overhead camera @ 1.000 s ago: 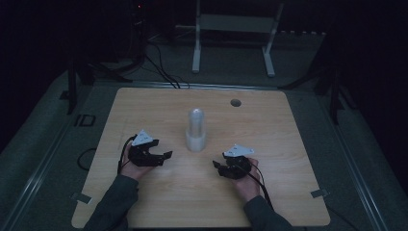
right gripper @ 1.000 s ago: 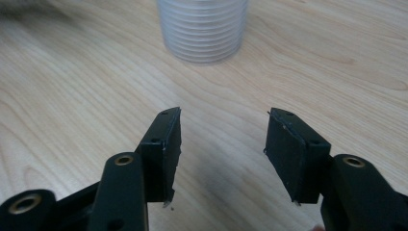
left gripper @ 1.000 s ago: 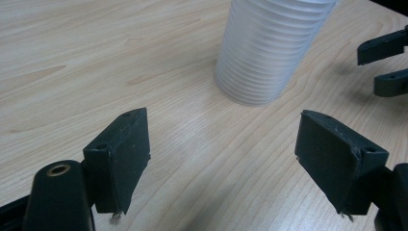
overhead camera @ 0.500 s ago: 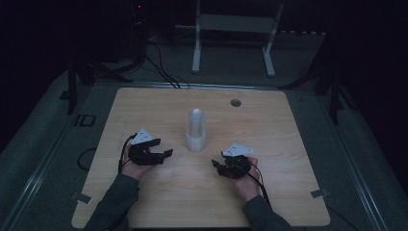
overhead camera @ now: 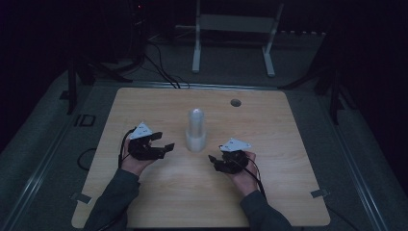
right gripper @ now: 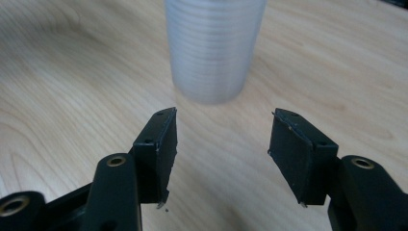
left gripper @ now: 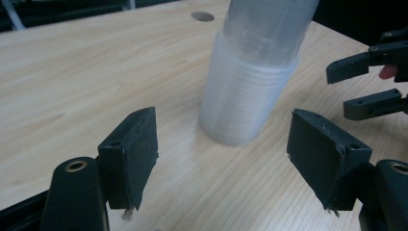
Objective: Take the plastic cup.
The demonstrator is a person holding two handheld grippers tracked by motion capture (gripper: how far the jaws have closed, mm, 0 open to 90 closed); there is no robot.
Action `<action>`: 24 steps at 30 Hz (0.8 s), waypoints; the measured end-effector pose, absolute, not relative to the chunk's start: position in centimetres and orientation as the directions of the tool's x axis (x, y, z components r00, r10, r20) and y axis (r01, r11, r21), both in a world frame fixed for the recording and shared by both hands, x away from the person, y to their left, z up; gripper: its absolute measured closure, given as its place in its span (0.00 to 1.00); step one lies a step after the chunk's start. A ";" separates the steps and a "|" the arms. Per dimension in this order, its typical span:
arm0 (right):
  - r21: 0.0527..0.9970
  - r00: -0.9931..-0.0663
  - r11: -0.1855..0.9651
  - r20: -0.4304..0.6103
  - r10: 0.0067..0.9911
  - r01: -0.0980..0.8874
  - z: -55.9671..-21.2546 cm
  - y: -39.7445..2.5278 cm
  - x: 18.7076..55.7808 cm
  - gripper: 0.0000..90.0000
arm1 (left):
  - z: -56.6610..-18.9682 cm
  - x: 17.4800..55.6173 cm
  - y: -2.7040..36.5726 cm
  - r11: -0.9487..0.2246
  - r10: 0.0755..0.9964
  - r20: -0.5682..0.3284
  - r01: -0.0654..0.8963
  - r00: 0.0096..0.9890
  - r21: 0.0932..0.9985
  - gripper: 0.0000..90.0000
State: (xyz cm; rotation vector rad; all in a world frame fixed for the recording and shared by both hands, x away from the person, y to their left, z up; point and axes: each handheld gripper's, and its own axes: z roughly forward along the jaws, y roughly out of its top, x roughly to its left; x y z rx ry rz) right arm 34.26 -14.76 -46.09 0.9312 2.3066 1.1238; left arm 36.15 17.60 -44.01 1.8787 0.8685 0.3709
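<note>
A stack of clear plastic cups stands upside down near the middle of the wooden table. My left gripper sits to its left, open and empty, jaws pointing at the stack. In the left gripper view the cup stack rises just beyond my left gripper, and the other gripper's jaws stand at the right edge. My right gripper lies to the right and a little nearer, also open and empty. In the right gripper view the cup stack stands a short way past my right gripper.
A round cable hole sits in the table's far right part. Behind the table stands a white metal frame on the dark floor, with cables running there. Tape marks lie at the near corners.
Both grippers have crept slightly toward the cup stack; otherwise nothing differs.
</note>
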 end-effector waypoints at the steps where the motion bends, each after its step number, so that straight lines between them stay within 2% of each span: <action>1: 0.806 -0.699 0.459 -0.079 0.710 0.375 -45.7 -14.6 34.5 0.47 | -43.5 36.3 17.4 -0.251 0.704 -0.113 0.395 0.701 0.884 0.29; 6: 0.798 -0.705 0.498 -0.135 0.696 0.339 -45.0 -14.2 35.0 0.47 | -42.6 36.7 17.1 -0.267 0.698 -0.093 0.378 0.710 0.887 0.29; 12: 0.810 -0.719 0.487 -0.120 0.684 0.328 -44.5 -13.6 35.4 0.48 | -41.3 36.9 16.5 -0.284 0.688 -0.064 0.349 0.723 0.893 0.29; 19: 0.803 -0.728 0.488 -0.101 0.678 0.343 -44.3 -12.8 36.3 0.42 | -39.9 37.3 15.7 -0.300 0.672 -0.040 0.321 0.740 0.898 0.29; 24: 0.809 -0.729 0.479 -0.095 0.678 0.341 -43.9 -12.7 36.7 0.42 | -39.1 37.6 15.1 -0.312 0.661 -0.021 0.300 0.750 0.901 0.29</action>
